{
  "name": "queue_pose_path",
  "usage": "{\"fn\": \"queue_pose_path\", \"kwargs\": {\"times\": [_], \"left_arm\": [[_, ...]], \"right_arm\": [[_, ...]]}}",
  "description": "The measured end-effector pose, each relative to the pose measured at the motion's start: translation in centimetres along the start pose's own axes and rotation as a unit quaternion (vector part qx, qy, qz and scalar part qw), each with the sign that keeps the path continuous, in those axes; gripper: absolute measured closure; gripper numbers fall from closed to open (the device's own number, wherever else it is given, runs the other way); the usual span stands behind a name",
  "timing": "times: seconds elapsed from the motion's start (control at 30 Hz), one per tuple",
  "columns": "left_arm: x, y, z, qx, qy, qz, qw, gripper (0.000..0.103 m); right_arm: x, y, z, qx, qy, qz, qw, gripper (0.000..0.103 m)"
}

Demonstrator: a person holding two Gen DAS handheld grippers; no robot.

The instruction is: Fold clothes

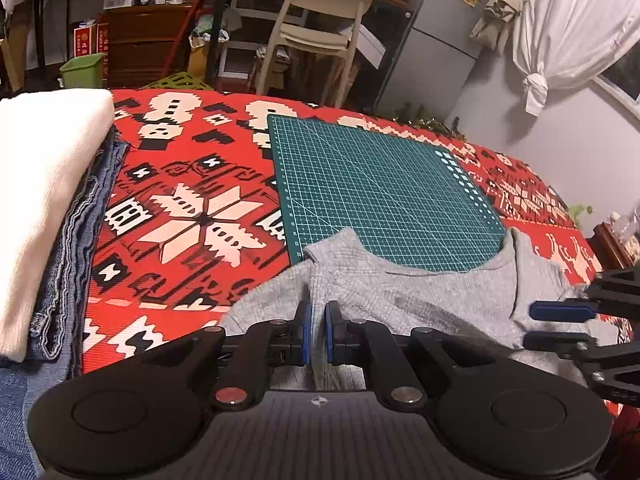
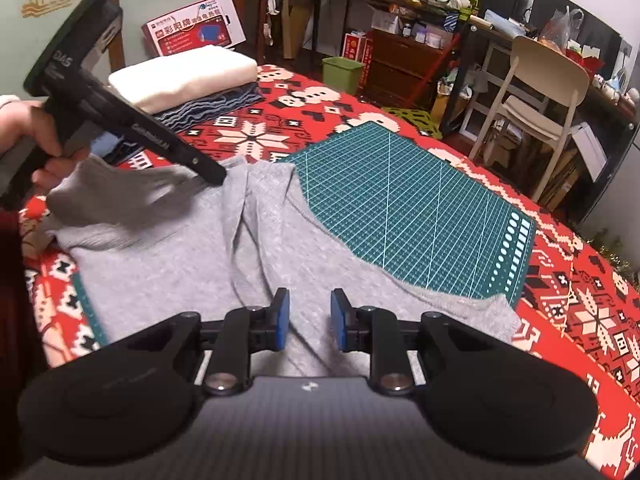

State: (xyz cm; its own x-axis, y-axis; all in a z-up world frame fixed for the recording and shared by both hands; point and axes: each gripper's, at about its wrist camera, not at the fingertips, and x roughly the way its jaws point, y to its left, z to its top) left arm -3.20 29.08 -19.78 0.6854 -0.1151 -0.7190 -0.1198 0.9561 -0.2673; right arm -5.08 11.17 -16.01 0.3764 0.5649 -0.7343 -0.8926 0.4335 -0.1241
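Garment: a grey knit top (image 2: pixel 168 264) is lying at the near edge of the table, spreading partly over the near edge of the green cutting mat (image 1: pixel 380 184) and partly over the red patterned tablecloth (image 1: pixel 180 184).
Left gripper (image 1: pixel 319 330): its blue pads are pinching a raised fold of the grey top, with a strip of fabric running between them; in the right wrist view this part of the cloth is hanging lifted and blurred.
Right gripper (image 2: pixel 307 322): its fingers are standing spread, hovering over the grey fabric toward the near right of the garment and gripping nothing.
Finished stack: a folded cream garment (image 2: pixel 184 74) is resting on folded denim (image 1: pixel 76 240) at the far left side of the table, well apart from the top.
Step in hand: the left side of the top seems to be getting lifted for a fold, with the task looking early for this piece.
Next move: it probably calls for the right gripper to be closing on the opposite edge, so both sides are travelling together and the fold is landing flat.
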Motion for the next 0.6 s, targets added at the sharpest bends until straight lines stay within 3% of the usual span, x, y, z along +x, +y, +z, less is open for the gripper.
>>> {"fn": "queue_pose_path", "kwargs": {"times": [0.13,0.6], "left_arm": [[0.0,0.1,0.0,-0.004,-0.002,0.001,1.0000,0.097],[-0.6,1.1,-0.1,-0.058,-0.011,-0.009,0.9982,0.098]], "right_arm": [[0.3,0.7,-1.1,-0.032,0.022,-0.014,0.999,0.078],[1.0,-0.6,-1.1,-0.041,0.003,-0.074,0.996,0.079]]}}
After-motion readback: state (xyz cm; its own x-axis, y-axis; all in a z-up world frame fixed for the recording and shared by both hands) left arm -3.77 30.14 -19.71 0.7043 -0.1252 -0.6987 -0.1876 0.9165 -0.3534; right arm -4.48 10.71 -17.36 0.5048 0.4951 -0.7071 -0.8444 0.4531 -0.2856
